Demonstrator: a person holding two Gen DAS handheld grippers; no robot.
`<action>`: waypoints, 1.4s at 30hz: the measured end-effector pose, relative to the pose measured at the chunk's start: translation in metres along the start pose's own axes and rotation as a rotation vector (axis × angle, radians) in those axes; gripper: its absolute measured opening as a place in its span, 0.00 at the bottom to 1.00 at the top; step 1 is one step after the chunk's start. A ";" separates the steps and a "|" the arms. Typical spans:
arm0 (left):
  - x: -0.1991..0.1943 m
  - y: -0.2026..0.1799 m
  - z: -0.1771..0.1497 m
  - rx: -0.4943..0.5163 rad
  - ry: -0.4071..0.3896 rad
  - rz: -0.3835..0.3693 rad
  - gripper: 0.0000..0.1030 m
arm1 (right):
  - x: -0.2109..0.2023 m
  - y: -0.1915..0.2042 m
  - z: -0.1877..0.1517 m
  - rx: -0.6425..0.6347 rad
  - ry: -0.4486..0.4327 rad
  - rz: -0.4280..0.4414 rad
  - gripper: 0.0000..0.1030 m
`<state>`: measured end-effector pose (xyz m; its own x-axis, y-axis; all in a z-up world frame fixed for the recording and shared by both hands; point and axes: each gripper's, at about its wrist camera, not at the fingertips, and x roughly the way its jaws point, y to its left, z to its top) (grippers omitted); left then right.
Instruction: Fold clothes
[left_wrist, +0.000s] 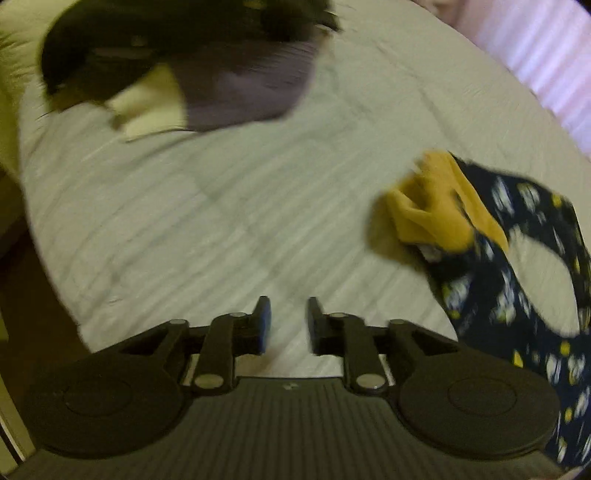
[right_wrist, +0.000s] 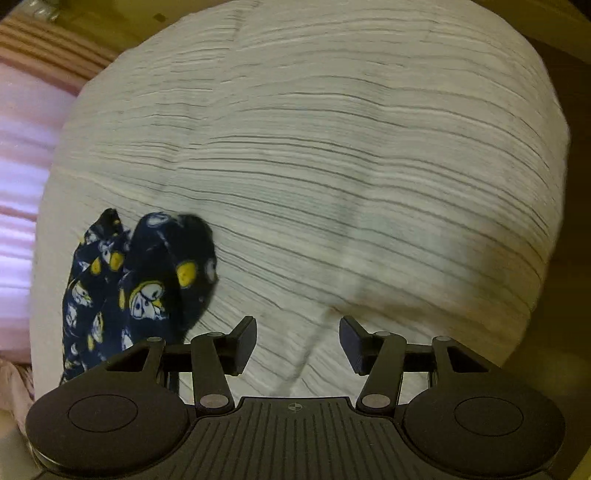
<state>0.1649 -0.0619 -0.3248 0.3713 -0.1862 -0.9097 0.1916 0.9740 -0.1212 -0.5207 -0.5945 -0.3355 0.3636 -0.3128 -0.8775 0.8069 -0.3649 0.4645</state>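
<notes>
So, both grippers are empty over the bed (right_wrist: 332, 155), a white striped quilt. Left gripper (left_wrist: 290, 323): fingers slightly parted, nothing between them, only bare quilt below. Right gripper (right_wrist: 297, 341): fingers spread wider, also nothing held. The next garment looks like the navy printed piece (right_wrist: 147, 280), crumpled at the left of the right-wrist view, just beside that gripper's left finger; in the left-wrist view it lies to the right, bunched against a mustard-yellow garment (left_wrist: 439, 210). Far across the bed sits a dark pile with a purple-grey piece (left_wrist: 255, 85), well apart, possibly done already, can't tell through the blur. Judgement: this is the reach-and-pick step. To do it well, go for two separate edges or corners of the navy piece, one per gripper, not the bunched middle; pinch a single layer, avoid dragging the yellow one along, then lift and spread it flat on open quilt before folding.
</notes>
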 end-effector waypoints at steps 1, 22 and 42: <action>0.003 -0.017 0.001 0.017 -0.009 -0.021 0.32 | 0.004 0.006 0.006 -0.021 -0.001 0.022 0.52; 0.068 -0.040 0.022 -0.183 -0.160 -0.317 0.50 | 0.079 0.031 -0.024 0.010 -0.068 0.296 0.78; 0.048 -0.040 0.071 0.031 -0.172 -0.183 0.06 | 0.075 0.067 0.022 -0.064 -0.189 0.384 0.04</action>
<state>0.2395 -0.1194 -0.3350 0.4769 -0.3807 -0.7922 0.2965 0.9182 -0.2627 -0.4498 -0.6613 -0.3680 0.5561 -0.5726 -0.6024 0.6594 -0.1372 0.7391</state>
